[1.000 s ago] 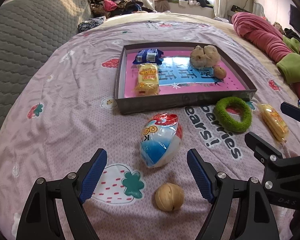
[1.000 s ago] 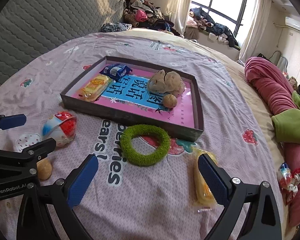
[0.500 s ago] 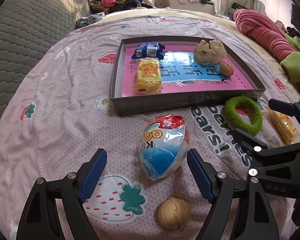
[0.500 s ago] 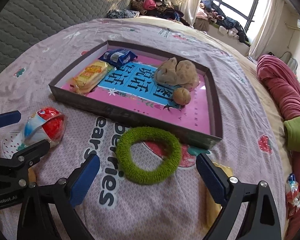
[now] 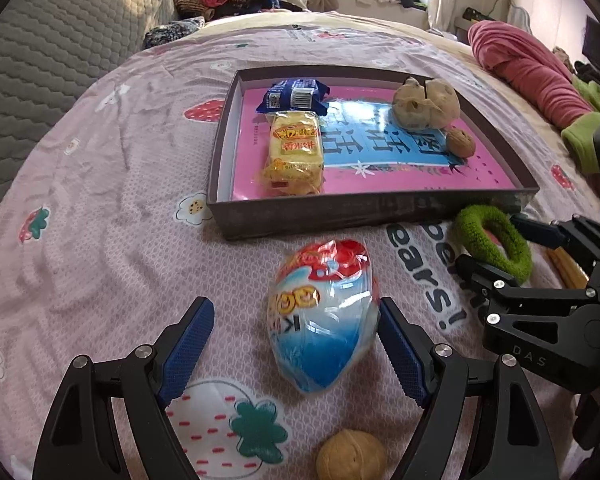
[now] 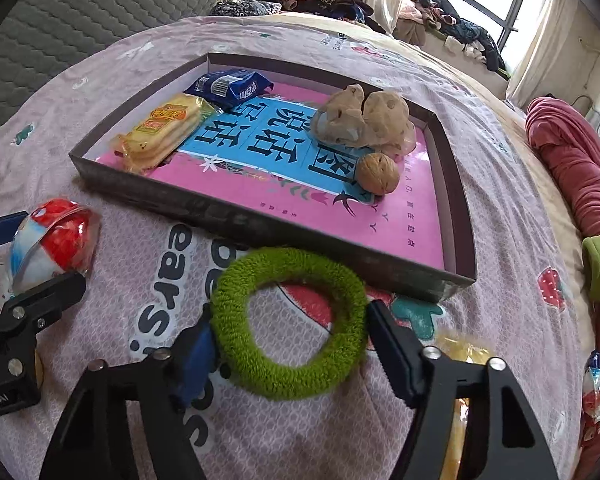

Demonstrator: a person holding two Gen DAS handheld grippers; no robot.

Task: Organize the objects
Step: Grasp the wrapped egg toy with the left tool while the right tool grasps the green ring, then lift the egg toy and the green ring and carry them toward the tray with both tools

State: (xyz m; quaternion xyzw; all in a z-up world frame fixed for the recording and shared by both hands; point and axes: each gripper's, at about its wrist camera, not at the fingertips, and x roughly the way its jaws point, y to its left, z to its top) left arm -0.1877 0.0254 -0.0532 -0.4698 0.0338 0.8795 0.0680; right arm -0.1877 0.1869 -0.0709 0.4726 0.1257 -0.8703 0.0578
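A shallow dark tray (image 5: 364, 210) (image 6: 236, 220) on the bedspread holds a yellow snack pack (image 5: 296, 152), a blue packet (image 5: 296, 94), a beige plush toy (image 5: 426, 104) and a walnut (image 5: 460, 142). My left gripper (image 5: 296, 344) is open, its pads on either side of a red, white and blue wrapped egg-shaped toy (image 5: 324, 316); the right pad is close against it. My right gripper (image 6: 288, 340) is open around a green fuzzy ring (image 6: 288, 320), its fingers at the ring's outer edges.
A loose walnut (image 5: 350, 456) lies just behind the egg toy. A yellow snack pack (image 6: 460, 400) lies under my right finger. Rolled pink and green bedding (image 6: 572, 168) lies at the right. A grey quilted headboard (image 5: 40, 60) stands at the left.
Both grippers have moved forward and down. The egg toy now sits between the left pads, and the green ring now sits between the right fingers.
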